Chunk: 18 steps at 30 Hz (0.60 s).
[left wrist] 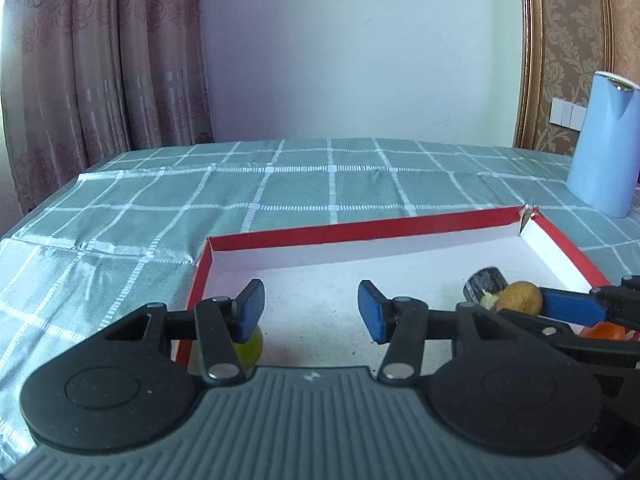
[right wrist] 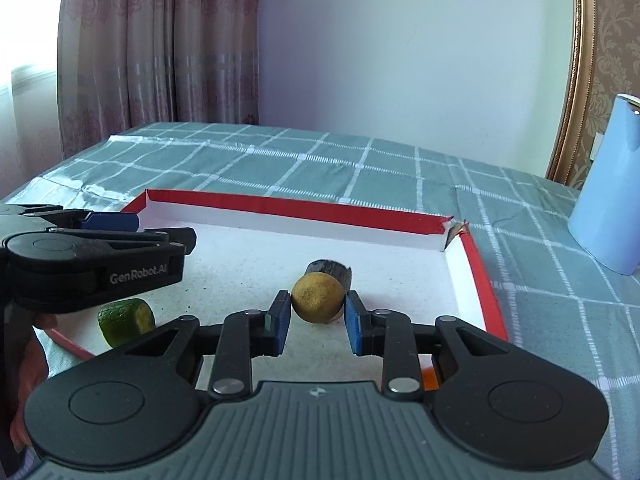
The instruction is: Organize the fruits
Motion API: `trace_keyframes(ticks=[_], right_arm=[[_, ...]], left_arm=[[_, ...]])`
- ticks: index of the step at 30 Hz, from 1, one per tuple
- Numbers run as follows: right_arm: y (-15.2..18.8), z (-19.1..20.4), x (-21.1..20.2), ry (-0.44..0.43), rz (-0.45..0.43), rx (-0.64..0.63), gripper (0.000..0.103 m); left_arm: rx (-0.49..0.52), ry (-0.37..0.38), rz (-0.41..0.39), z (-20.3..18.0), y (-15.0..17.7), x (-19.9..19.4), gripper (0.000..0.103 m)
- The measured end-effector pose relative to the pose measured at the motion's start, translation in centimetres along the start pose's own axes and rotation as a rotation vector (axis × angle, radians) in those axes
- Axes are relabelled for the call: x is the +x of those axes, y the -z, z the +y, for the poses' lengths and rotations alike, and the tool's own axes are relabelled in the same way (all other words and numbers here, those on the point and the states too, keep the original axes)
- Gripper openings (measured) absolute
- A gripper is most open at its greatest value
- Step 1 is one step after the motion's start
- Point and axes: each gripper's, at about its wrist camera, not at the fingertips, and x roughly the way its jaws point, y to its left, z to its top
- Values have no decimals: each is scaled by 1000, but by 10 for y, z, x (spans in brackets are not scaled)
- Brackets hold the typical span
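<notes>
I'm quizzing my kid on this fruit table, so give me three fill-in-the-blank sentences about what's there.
The shallow cardboard tray has a ___ rim. The round green lime and the yellow-brown round fruit are both ___ that tray. The tall cylindrical jug on the checked tablecloth is light ___.
Missing words: red, inside, blue.

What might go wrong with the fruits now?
The yellow fruit sits only at the tips of the right gripper's fingers, so it may slip and roll. The lime lies by the red tray's low edge, below the left gripper; a nudge might push it out.
</notes>
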Motion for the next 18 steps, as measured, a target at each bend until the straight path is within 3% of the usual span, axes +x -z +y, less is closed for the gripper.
trace_keyframes(ticks=[11, 14, 16, 18], right_arm=[[5, 5, 15, 1, 57, -5, 28], [5, 4, 15, 3, 59, -4, 28], [5, 4, 18, 3, 66, -3, 28], [5, 3, 20, 2, 76, 2, 28]], left_arm=[[0, -7, 29, 1, 1, 8, 52], [-11, -8, 2, 5, 1, 0, 64], [-20, -15, -34, 8, 2, -9, 82], [-28, -22, -71, 11, 1, -19, 83]])
